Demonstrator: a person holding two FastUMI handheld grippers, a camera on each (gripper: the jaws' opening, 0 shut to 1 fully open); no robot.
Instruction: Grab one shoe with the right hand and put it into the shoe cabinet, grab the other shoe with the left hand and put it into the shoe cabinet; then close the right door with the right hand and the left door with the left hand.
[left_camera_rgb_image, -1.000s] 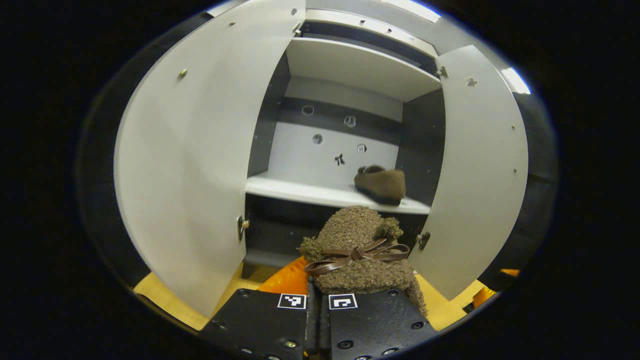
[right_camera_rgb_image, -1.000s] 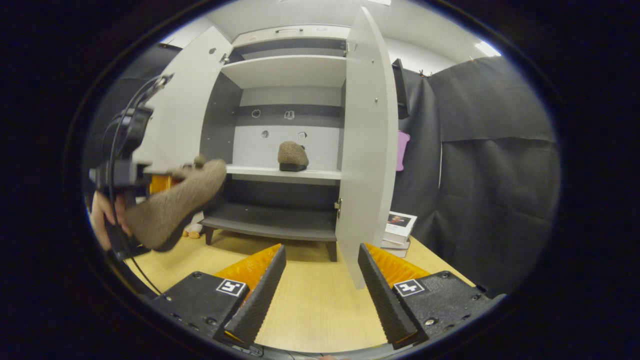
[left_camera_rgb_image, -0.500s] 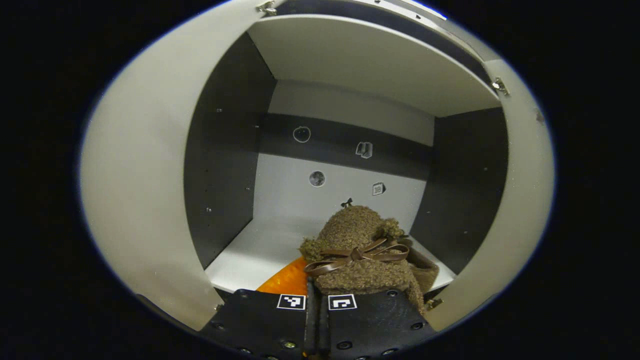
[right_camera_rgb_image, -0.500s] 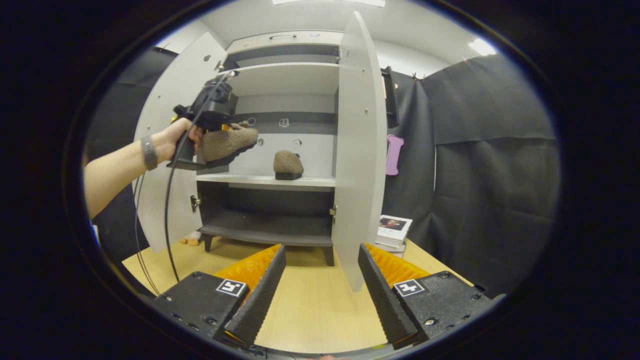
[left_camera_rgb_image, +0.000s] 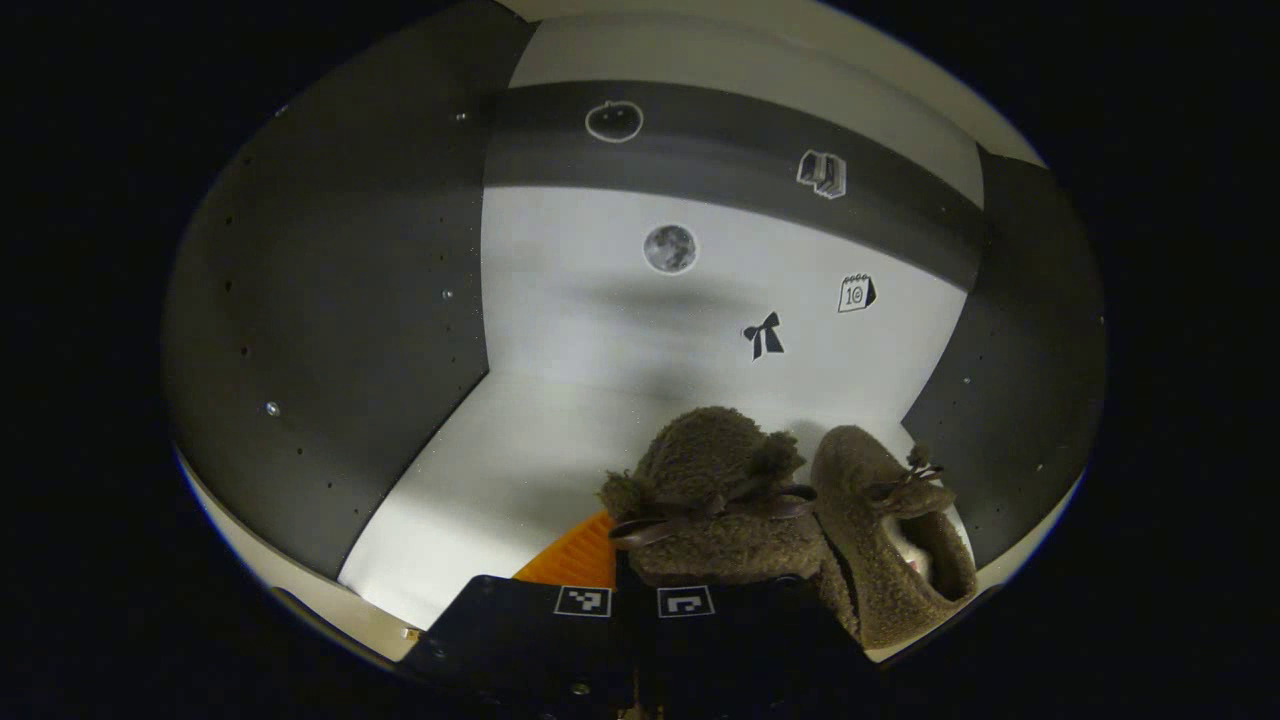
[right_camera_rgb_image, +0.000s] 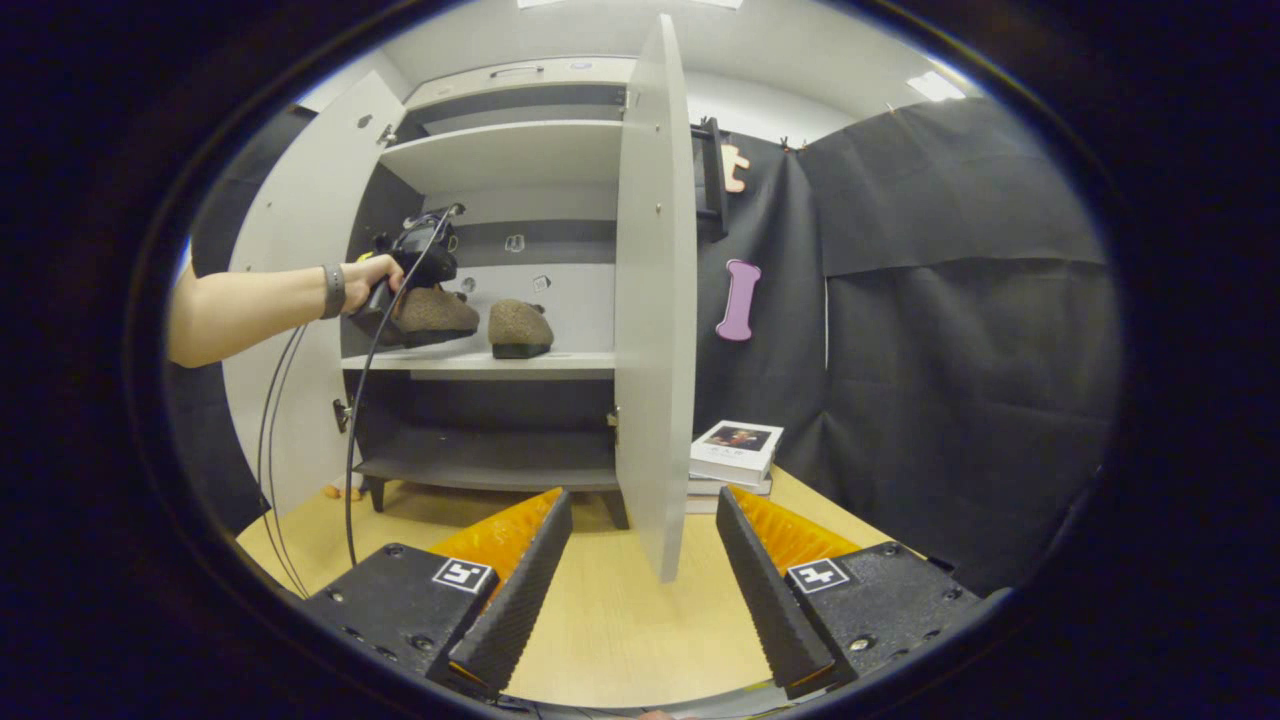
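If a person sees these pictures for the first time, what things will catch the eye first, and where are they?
Two fuzzy brown shoes lie side by side on the cabinet's pale middle shelf: the left shoe is gripped by the left hand-held gripper, the right shoe lies free beside it. In the right gripper view, the right door stands open, edge-on, ahead of the open right hand-held gripper.

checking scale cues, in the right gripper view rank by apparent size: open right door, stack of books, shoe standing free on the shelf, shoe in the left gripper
1. open right door, though it is nearest the camera.
2. stack of books.
3. The free shoe and the shoe in the left gripper look alike; unranked, the latter is partly hidden.
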